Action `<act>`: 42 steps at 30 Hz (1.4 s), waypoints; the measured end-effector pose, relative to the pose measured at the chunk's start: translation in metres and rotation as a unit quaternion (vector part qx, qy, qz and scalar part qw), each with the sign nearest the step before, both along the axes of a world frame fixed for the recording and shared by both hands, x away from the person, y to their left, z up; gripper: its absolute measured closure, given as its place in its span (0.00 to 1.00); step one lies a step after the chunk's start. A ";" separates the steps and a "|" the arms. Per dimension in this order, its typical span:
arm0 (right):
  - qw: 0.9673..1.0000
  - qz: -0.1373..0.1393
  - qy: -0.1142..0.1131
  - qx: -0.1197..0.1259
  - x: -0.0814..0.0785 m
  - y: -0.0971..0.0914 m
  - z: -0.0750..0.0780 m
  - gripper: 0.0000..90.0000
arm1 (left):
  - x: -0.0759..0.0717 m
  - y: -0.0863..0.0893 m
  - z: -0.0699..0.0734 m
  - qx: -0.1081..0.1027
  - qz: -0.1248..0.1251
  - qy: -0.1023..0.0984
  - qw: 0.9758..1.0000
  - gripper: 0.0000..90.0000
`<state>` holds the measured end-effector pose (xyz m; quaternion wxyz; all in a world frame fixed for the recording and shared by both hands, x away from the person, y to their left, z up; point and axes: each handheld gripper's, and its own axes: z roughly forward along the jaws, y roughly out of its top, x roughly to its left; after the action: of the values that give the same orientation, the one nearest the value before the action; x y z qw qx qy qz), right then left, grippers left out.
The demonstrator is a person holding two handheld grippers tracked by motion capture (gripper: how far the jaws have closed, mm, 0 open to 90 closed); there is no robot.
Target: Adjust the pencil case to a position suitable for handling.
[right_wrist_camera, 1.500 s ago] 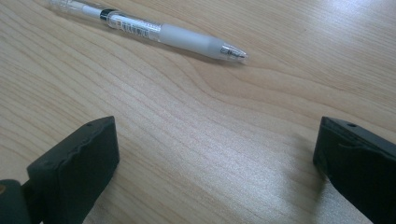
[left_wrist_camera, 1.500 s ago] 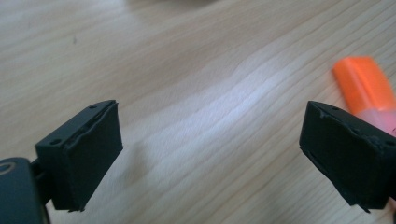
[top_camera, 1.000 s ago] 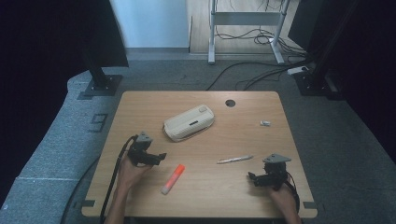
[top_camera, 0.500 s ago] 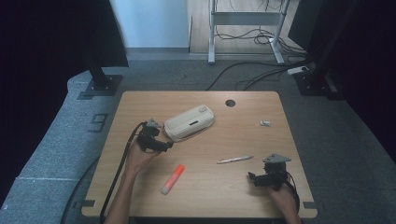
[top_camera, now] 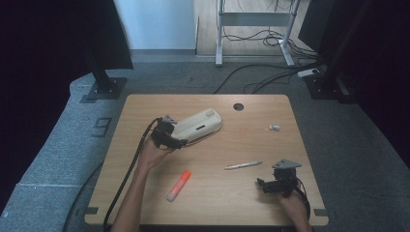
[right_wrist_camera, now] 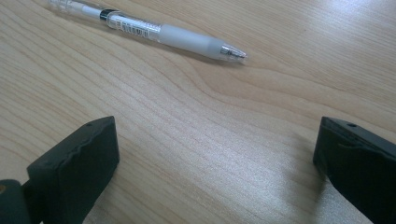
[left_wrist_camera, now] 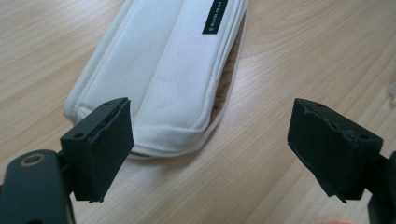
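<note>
On the worktop [top_camera: 145,203], toward its far side, the pouch [top_camera: 199,125] is lying flat. The left tongs [left_wrist_camera: 210,154] are standing released at its near end, the left jaw over the fabric; they should be settling around that end before clenching. They have been moving up from beside the marker [top_camera: 178,185]. The right tongs [right_wrist_camera: 215,172] are gaping, short of the pen [right_wrist_camera: 149,31].

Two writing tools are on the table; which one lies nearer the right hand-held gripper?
The clear pen, lying just ahead of the right hand-held gripper. The orange marker sits farther off, toward the table's middle.
</note>
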<state>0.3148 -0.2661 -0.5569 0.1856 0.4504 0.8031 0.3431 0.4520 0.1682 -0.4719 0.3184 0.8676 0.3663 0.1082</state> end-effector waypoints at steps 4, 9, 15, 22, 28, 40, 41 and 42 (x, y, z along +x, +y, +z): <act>1.000 0.000 0.000 0.000 0.000 0.000 0.000 0.00 | 0.008 -0.006 -0.001 -0.001 -0.005 0.006 1.000 0.16; 1.000 0.000 0.000 0.000 0.000 0.000 0.000 0.00 | 0.020 -0.014 -0.004 0.004 -0.008 0.017 1.000 0.19; 1.000 0.000 0.000 0.000 0.000 0.000 0.000 0.00 | 0.030 -0.018 -0.008 0.007 -0.011 0.022 1.000 0.22; 1.000 0.000 -0.001 0.000 0.000 0.000 0.000 0.00 | 0.042 -0.025 -0.015 0.009 -0.013 0.030 0.999 0.27; 1.000 0.001 -0.001 0.000 0.000 0.000 0.000 0.00 | 0.049 -0.025 -0.028 0.018 -0.019 0.046 0.999 0.31; 1.000 0.000 0.000 0.000 0.000 0.000 0.000 0.00 | 0.040 -0.022 -0.039 0.039 -0.023 0.034 0.998 0.47; 1.000 0.001 0.000 0.000 0.000 0.000 0.000 0.00 | 0.036 -0.021 -0.040 0.041 -0.024 0.032 0.998 0.47; 1.000 0.000 0.000 0.000 0.000 0.000 0.000 0.00 | 0.036 -0.021 -0.040 0.041 -0.024 0.032 0.998 0.48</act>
<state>0.3147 -0.2661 -0.5569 0.1858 0.4503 0.8031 0.3430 0.4879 0.1475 -0.5116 0.2732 0.8913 0.3511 0.0874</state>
